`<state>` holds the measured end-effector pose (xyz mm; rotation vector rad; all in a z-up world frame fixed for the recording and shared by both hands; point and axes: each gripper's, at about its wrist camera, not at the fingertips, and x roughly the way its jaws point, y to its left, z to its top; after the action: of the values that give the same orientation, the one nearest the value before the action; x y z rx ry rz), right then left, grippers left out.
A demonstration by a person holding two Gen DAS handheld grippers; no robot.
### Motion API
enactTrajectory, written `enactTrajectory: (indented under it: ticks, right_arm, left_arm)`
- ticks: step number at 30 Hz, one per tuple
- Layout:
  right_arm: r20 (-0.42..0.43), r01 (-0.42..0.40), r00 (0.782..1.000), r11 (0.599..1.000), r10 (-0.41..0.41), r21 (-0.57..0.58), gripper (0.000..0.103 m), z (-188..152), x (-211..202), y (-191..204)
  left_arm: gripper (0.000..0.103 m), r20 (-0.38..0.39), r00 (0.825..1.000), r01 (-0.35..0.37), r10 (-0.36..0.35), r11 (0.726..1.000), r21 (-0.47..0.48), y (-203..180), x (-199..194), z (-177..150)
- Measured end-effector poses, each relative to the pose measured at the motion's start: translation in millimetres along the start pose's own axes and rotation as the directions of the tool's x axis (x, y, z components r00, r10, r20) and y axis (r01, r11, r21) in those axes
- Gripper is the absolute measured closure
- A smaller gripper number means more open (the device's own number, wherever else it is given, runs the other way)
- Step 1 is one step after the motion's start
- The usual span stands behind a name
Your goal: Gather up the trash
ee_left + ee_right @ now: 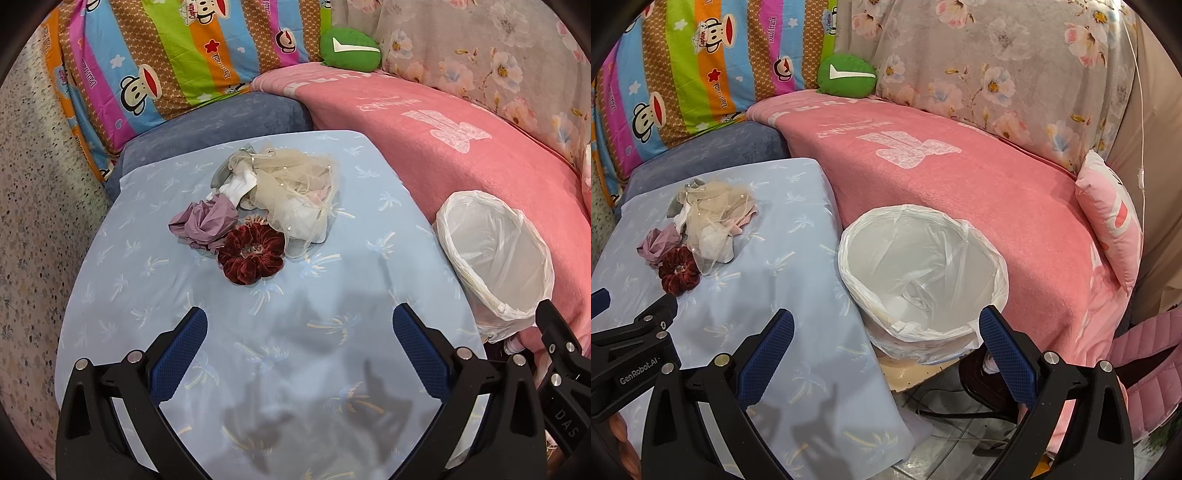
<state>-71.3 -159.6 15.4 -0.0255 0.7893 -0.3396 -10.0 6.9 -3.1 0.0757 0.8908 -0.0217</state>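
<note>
Pink blanket (960, 192) covers a long cushioned seat along the right side of both views, with a floral fabric (997, 74) draped behind it and a striped cartoon-monkey cloth (155, 62) to the left. A small green cushion (846, 75) sits where these 2 fabrics meet, at the far edge of the blanket.

Pale blue cloth (258, 332) printed with palm trees covers a table in front of the seat, its far edge against a grey-blue cushion (221, 118).

Just beside the table's right edge, between it and the pink blanket, stands a round bin lined with a white plastic bag (923, 266). The bag is folded over the rim and the bin looks empty.

On the far half of the table lies 1 small heap of trash. Its biggest piece is a crumpled wad of cream netting (291, 181) mixed with white and grey scraps. Touching its near left side is a crumpled mauve wrapper (207, 221). Nearest the camera, touching both, is a dark red velvet scrunchie (251, 253).

Hovering above the near half of the table, the left gripper (299, 354) has its blue-padded jaws spread wide, holding nothing, well short of the heap. To its right, the right gripper (886, 354) is likewise wide apart and holding nothing, framing the near rim of the bin.
</note>
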Motion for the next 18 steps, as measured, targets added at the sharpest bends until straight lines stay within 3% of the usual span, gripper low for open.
enactTrajectory:
  ticks: [18]
  right_arm:
    - [0.001,0.005,1.0,1.0,-0.005,0.001,0.006,0.1,-1.0,-7.4]
  left_arm:
    - [0.007,0.004,1.0,0.003,-0.003,1.0,0.002,-1.7,-1.5,1.8]
